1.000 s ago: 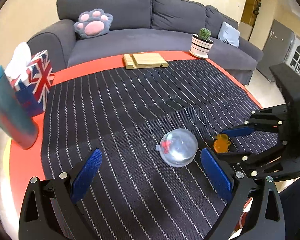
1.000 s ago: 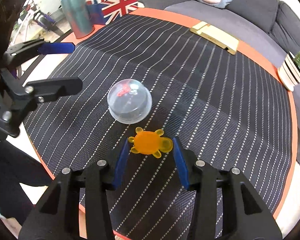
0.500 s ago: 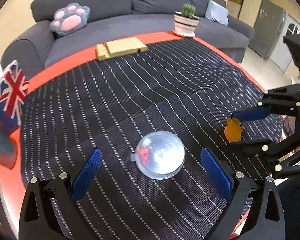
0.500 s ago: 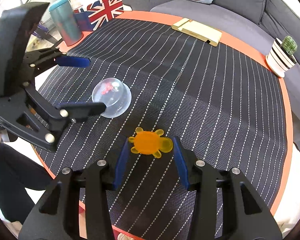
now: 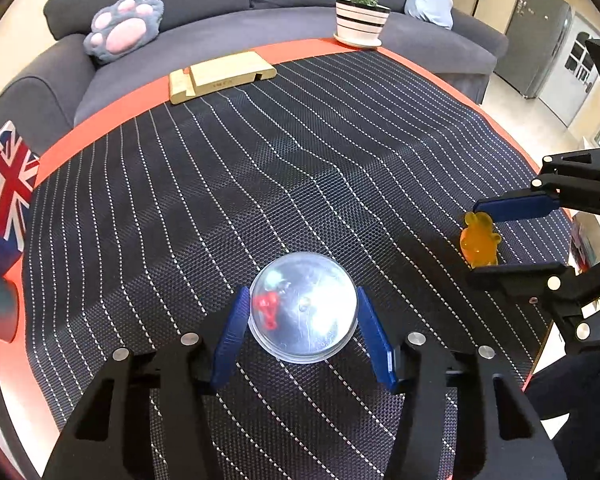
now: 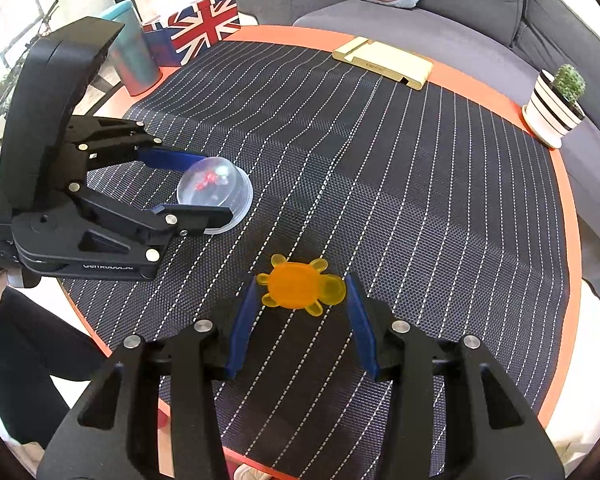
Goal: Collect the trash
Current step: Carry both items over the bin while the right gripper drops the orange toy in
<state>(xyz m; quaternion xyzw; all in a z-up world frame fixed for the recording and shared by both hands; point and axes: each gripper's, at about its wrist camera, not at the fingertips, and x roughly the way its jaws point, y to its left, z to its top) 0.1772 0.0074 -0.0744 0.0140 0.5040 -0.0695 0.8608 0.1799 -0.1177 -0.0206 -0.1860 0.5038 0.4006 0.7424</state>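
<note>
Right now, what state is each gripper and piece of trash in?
left gripper: jaws closing around the clear dome, pads at its sides.
clear dome: sitting on the mat, dome side up, something red inside.
right gripper: shut on the orange turtle.
orange turtle: pinched between the blue pads.

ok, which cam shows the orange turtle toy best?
Right wrist: the translucent orange turtle-shaped toy is seen from above, whole, between the right tool pads. Left wrist shows it small and side-on at the frame edge.
</note>
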